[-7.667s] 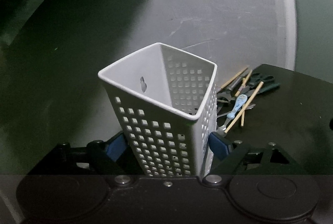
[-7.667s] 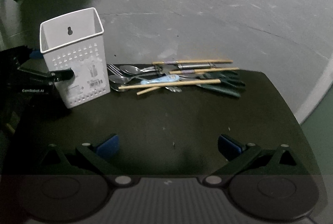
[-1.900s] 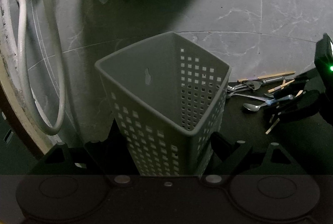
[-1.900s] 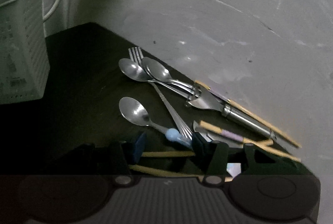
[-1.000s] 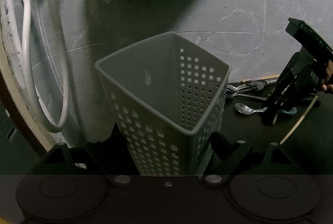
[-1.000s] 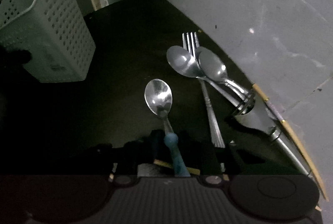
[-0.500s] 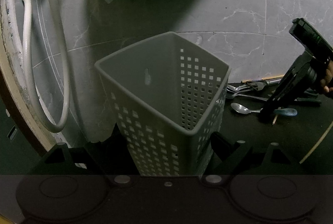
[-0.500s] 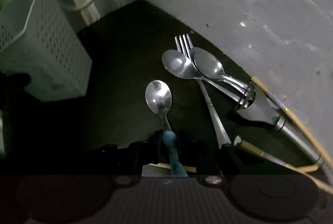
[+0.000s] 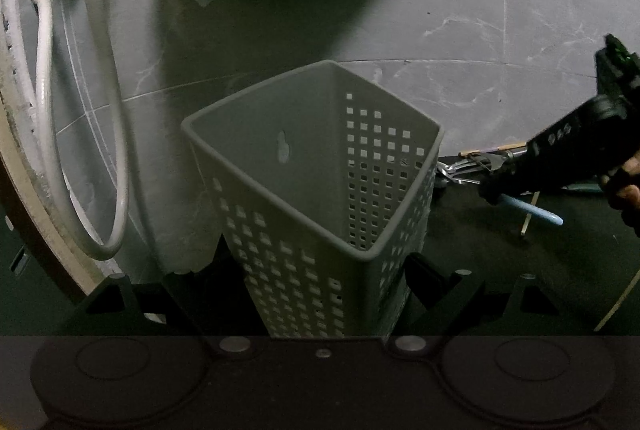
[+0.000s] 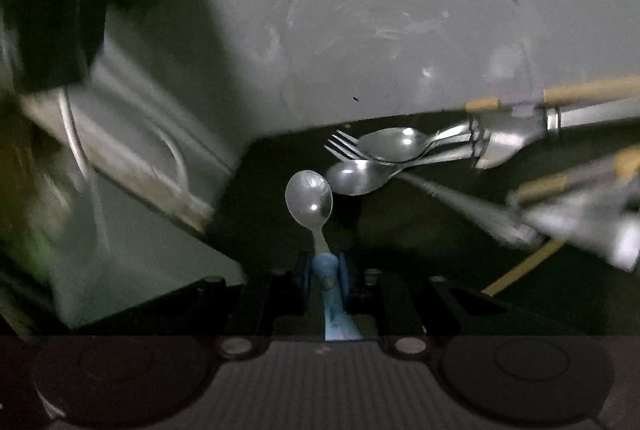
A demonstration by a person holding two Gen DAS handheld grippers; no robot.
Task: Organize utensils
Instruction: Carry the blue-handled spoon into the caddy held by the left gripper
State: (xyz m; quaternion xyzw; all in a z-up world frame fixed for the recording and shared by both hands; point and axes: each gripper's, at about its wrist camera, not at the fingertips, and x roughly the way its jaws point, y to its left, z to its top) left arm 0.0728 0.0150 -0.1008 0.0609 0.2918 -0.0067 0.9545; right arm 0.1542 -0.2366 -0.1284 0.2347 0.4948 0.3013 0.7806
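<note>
At the lower centre of the right wrist view, the blue-handled spoon (image 10: 309,199) sits clamped by its handle in the right gripper (image 10: 325,272), whose jaws have just been closing onto it; its bowl points up-frame. Right of it lie more spoons (image 10: 394,146) and a fork (image 10: 342,144). In the left wrist view, the left gripper (image 9: 316,290) grips the white perforated caddy (image 9: 320,206) at centre, on the dark table (image 9: 480,230).
</note>
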